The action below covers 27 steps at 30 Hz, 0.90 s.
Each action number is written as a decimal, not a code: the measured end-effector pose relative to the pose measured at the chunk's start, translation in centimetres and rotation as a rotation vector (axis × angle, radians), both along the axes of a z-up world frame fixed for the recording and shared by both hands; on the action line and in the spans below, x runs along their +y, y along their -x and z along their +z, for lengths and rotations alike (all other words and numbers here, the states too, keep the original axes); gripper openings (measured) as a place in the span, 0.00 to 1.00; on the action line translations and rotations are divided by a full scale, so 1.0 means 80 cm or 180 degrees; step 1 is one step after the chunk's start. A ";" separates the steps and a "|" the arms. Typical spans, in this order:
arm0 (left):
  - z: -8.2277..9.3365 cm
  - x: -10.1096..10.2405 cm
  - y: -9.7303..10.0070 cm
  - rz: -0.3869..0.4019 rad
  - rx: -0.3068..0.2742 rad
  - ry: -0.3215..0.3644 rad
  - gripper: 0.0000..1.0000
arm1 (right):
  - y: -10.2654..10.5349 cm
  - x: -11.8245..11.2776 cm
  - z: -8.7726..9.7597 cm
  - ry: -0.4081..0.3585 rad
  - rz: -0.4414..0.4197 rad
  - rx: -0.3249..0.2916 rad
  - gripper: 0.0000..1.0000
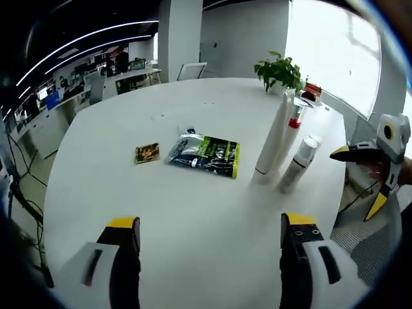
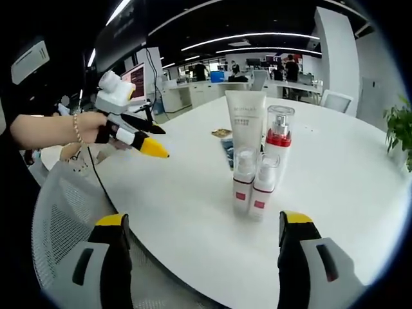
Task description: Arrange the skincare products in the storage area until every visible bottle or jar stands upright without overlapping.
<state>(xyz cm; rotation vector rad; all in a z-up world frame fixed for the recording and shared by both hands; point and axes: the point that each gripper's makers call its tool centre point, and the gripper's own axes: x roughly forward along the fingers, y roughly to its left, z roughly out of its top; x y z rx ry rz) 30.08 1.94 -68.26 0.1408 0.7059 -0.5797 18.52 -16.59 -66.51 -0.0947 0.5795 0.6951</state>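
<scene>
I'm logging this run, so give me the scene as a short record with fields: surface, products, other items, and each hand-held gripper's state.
surface: white table
products: tall white tube, clear-capped pump bottle with red collar and two small pump bottles, all upright and clustered close together
other items: green and black sachet and small brown packet lying flat; potted plant at the far edge
left hand-held gripper: open, holding nothing
right hand-held gripper: open, holding nothing

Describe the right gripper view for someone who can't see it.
Four skincare containers stand upright in a tight cluster on a white table: a tall tube, a pump bottle and two small bottles. The right gripper is open; a hand holds the left gripper at left.
</scene>
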 end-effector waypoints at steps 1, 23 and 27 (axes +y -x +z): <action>-0.003 -0.005 -0.007 -0.0021 0.0006 0.0005 0.82 | 0.000 0.000 0.000 0.0004 -0.0006 0.0005 0.95; -0.027 -0.084 -0.135 -0.0087 -0.0162 -0.0015 0.65 | -0.003 -0.010 -0.008 0.0028 -0.0187 0.0131 0.95; -0.036 -0.093 -0.151 -0.0192 -0.0211 -0.0085 0.61 | -0.003 -0.011 -0.009 0.0017 -0.0209 0.0160 0.95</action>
